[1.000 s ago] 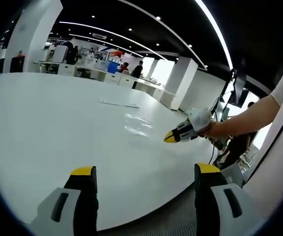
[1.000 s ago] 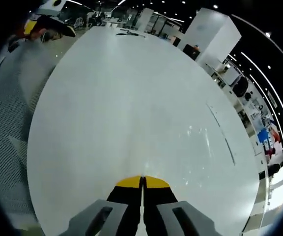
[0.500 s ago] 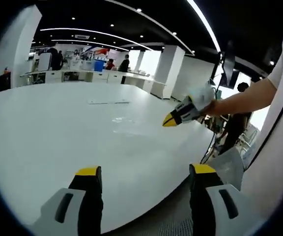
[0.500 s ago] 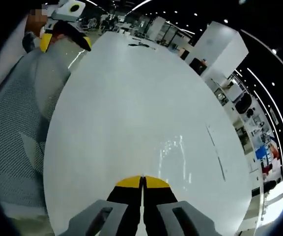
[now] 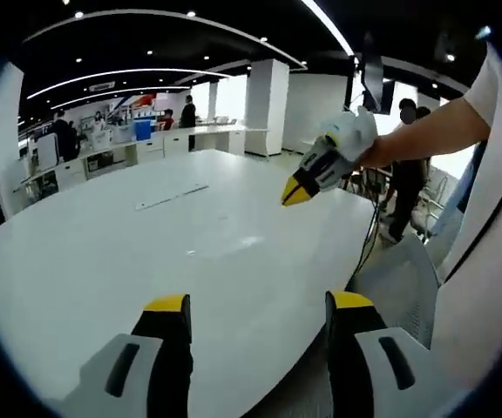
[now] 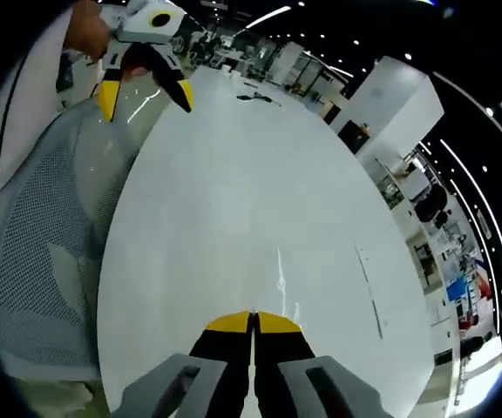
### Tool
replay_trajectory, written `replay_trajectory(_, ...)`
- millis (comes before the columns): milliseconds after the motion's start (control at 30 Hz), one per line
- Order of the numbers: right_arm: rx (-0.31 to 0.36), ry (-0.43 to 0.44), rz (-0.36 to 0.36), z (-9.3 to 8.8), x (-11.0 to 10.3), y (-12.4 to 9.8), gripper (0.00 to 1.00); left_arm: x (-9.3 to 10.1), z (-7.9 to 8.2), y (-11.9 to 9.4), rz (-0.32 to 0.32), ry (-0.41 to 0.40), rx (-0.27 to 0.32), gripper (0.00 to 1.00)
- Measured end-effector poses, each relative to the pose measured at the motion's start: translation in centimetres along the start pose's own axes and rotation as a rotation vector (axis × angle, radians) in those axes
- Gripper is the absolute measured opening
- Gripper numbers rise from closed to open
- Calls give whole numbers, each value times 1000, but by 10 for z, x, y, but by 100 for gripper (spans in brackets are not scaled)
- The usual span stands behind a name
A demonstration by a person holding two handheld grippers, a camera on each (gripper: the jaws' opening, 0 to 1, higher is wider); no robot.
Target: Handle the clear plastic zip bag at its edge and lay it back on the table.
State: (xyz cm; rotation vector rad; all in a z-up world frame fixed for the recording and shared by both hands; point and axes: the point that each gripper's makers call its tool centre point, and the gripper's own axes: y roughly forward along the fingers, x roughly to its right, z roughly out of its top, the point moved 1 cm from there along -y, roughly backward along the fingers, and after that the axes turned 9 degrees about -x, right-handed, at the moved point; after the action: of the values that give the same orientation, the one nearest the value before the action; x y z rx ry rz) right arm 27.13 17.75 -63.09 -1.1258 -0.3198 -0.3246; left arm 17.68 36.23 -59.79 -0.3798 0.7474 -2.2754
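Note:
The clear plastic zip bag (image 5: 234, 246) lies flat on the white table (image 5: 77, 261) and shows only as faint glints. In the right gripper view the bag (image 6: 281, 283) glints just ahead of my jaws. My left gripper (image 5: 258, 305) is open, empty, and hangs over the table's near edge. My right gripper (image 5: 293, 195) is held by a hand, shut, up in the air to the right of the bag. In its own view the right gripper (image 6: 253, 318) has its yellow tips pressed together with nothing visible between them. The left gripper (image 6: 145, 97) shows open at the upper left.
A long thin strip (image 5: 171, 196) lies on the table beyond the bag, and the same strip (image 6: 369, 287) shows in the other view. A grey mesh chair (image 6: 42, 252) stands at the table's edge. Small dark items (image 6: 255, 97) lie at the far end. People and desks (image 5: 159, 135) are in the background.
My right gripper, still shut, has risen from just above the table to well above it. Both cameras have swung, so the table and bag sit differently in each view.

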Motion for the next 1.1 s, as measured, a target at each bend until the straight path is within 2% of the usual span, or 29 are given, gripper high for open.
replay_trajectory(300, 39, -23, 2, 18, 1, -23, 0, -8, 30, -8, 4, 103, -12, 51)
replay_trajectory(367, 45, -27, 6, 22, 0, -27, 0, -11, 38, -9, 11, 150, -32, 50)
replay_trajectory(467, 50, -42, 11, 27, -3, -34, 0, -13, 46, -9, 0, 168, -32, 49)
replay_trajectory(633, 61, -59, 21, 35, -5, -45, 0, -19, 62, -12, -9, 220, -49, 42)
replay_trajectory(667, 66, -60, 24, 38, -5, -49, 0, -20, 66, -12, -13, 255, -65, 42)
replay_trajectory(933, 77, -88, 25, 50, -7, -64, 0, -21, 82, -11, -46, 371, -131, 35)
replay_trajectory(1100, 73, -93, 32, 54, -8, -69, 0, -19, 87, -9, -74, 419, -153, 31)
